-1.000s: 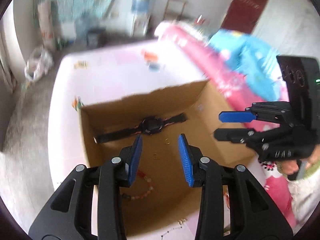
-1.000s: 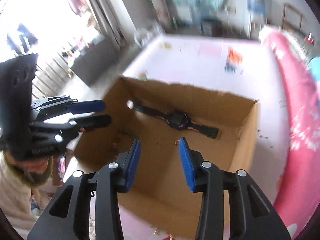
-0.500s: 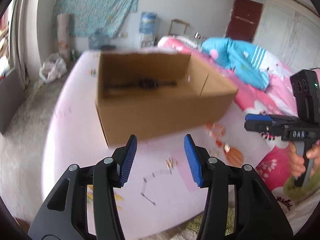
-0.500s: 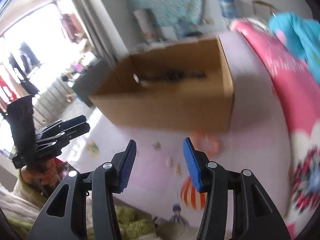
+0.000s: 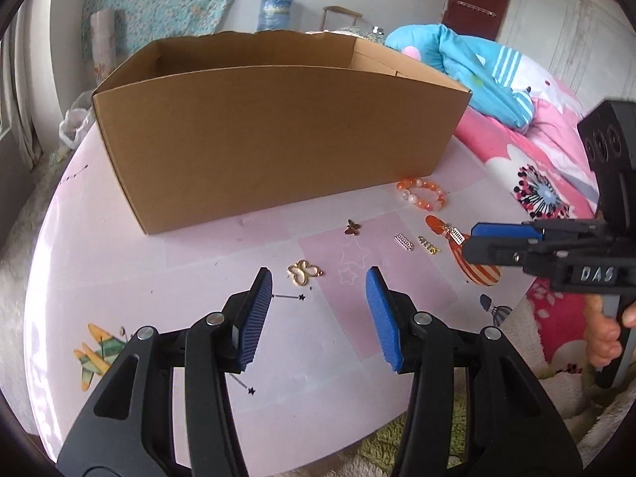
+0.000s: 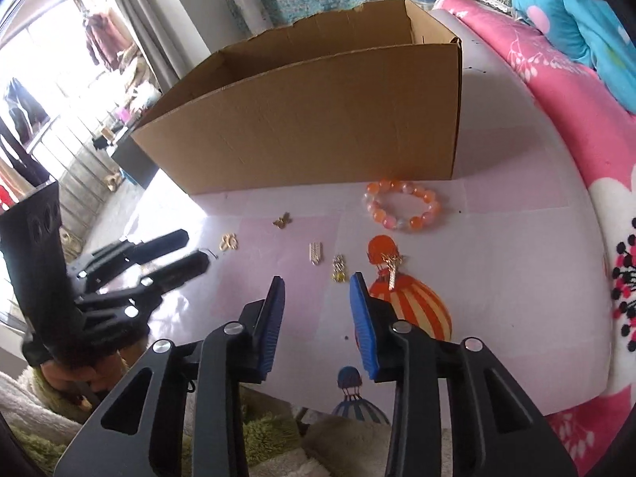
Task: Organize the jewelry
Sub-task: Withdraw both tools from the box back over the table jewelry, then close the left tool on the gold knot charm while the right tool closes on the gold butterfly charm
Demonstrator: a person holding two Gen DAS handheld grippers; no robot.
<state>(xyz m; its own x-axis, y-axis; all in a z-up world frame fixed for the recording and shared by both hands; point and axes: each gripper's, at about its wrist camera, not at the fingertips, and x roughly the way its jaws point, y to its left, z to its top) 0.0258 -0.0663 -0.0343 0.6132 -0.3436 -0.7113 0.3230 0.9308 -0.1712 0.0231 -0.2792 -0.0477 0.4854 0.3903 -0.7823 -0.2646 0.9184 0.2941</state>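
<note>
The left claw (image 5: pixel 318 318) hangs released and empty over the desk (image 5: pixel 159 357), near the gold butterfly charm (image 5: pixel 304 272). The cardboard box (image 5: pixel 278 135) stands behind. Further right, the right claw (image 6: pixel 317 320), closing on nothing, nears the small gold chain (image 6: pixel 338 268); picking up looks next, calling for a low, precise pinch.

Daylight, bright and even. Source: the window (image 6: pixel 51 91) at far left, blown out to white in the right wrist view. Glare patch on the glossy worktop (image 6: pixel 516 278) just below the cardboard box's (image 6: pixel 318 127) left corner; soft reflections near the left hand-held gripper (image 6: pixel 190 254). Shadows faint, short. Both views sharp at centre; strong fisheye bending, dark vignette at corners. Slight blur on that gripper's fingers.
</note>
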